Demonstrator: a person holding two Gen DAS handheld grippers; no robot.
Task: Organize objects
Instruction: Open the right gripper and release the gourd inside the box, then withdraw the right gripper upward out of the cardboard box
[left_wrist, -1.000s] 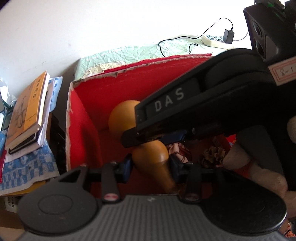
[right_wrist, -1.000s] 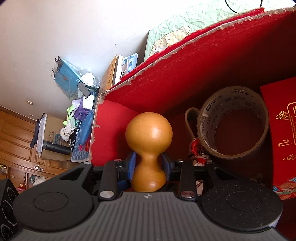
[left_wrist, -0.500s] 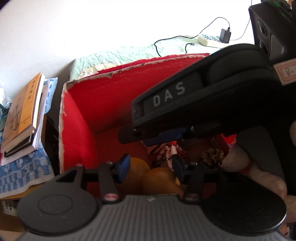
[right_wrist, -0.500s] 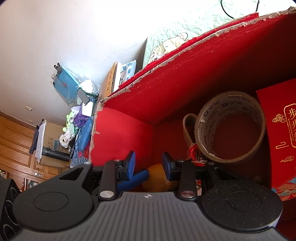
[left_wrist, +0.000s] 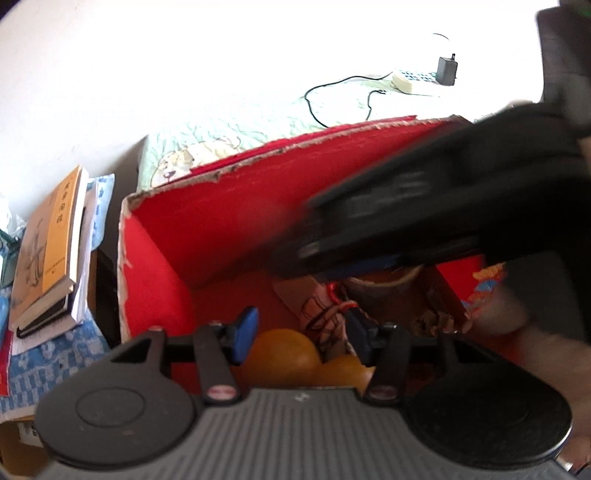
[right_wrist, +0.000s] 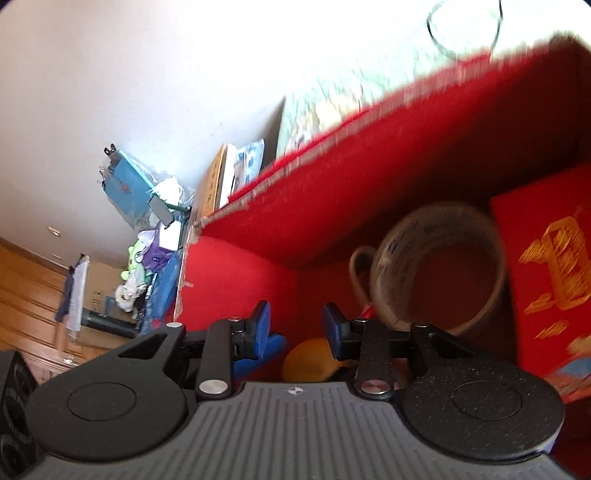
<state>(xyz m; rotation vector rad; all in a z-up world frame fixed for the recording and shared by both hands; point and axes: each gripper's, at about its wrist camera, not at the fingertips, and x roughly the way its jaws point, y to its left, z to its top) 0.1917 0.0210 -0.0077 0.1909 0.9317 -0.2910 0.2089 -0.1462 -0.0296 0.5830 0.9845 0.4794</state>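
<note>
Left of the box (left_wrist: 159, 273), the books (left_wrist: 48, 247) sit stacked outside it, untouched. Your left claw (left_wrist: 299, 328) is released, pads spread above the gourd (left_wrist: 284, 354), which lies on the box floor near the left wall. Your right claw (right_wrist: 295, 328) is likewise released and empty, the same gourd (right_wrist: 310, 360) below it. Tape roll (right_wrist: 439, 266) and red packet (right_wrist: 550, 273) are also inside. Judgement: gourd stowed; books possibly left to sort.
</note>
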